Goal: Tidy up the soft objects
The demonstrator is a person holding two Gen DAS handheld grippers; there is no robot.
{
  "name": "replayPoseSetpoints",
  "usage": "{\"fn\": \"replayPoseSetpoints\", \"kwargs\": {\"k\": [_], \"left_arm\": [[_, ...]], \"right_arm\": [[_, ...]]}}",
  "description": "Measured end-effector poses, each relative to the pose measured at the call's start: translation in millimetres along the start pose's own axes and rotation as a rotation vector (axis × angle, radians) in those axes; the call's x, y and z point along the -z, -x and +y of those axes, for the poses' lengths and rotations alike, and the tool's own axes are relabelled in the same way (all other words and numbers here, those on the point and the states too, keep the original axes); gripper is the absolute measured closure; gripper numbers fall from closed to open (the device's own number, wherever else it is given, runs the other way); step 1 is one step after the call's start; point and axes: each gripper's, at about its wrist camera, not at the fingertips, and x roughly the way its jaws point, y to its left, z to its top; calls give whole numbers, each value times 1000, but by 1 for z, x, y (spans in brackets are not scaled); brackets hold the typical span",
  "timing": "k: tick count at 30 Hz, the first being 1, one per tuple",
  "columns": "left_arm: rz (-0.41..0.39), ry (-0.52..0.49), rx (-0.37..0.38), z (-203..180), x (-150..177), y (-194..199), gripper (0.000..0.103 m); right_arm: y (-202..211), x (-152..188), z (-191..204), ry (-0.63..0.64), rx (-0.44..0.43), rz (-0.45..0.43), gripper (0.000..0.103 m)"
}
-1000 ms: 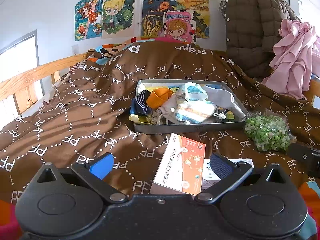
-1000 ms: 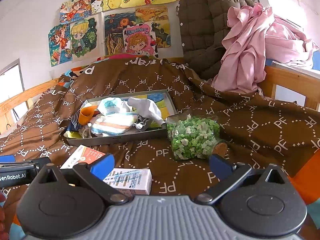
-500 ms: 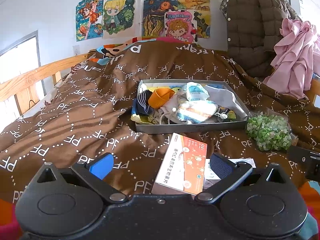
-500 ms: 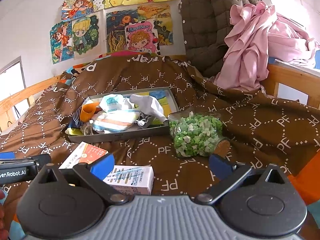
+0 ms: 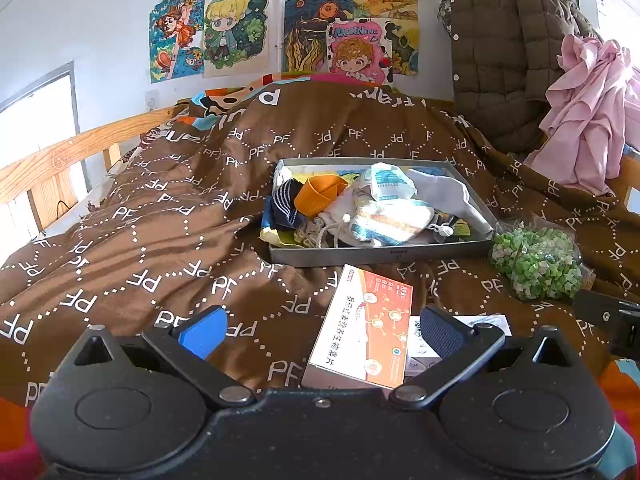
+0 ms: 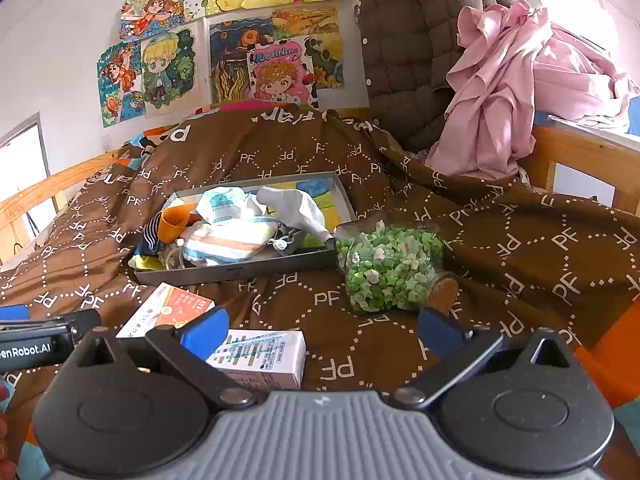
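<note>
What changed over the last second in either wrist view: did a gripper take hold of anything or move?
Both grippers eased slightly forward toward the grey metal tray of soft items; nothing was taken or released. The left gripper and right gripper stay open and empty. The orange-and-white cardboard box, the white medicine box and the clear bag of green and white paper stars lie where they were on the brown patterned quilt.

white box (image 5: 460,322) half hidden, box print unreadable
</note>
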Motion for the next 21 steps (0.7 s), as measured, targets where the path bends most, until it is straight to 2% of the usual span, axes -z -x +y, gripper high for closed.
{"fn": "replayPoseSetpoints", "kwargs": {"k": [21], "left_arm": [[1, -2, 0, -1, 0, 0, 1]], "right_arm": [[-1, 2, 0, 0, 3, 8, 0]]}}
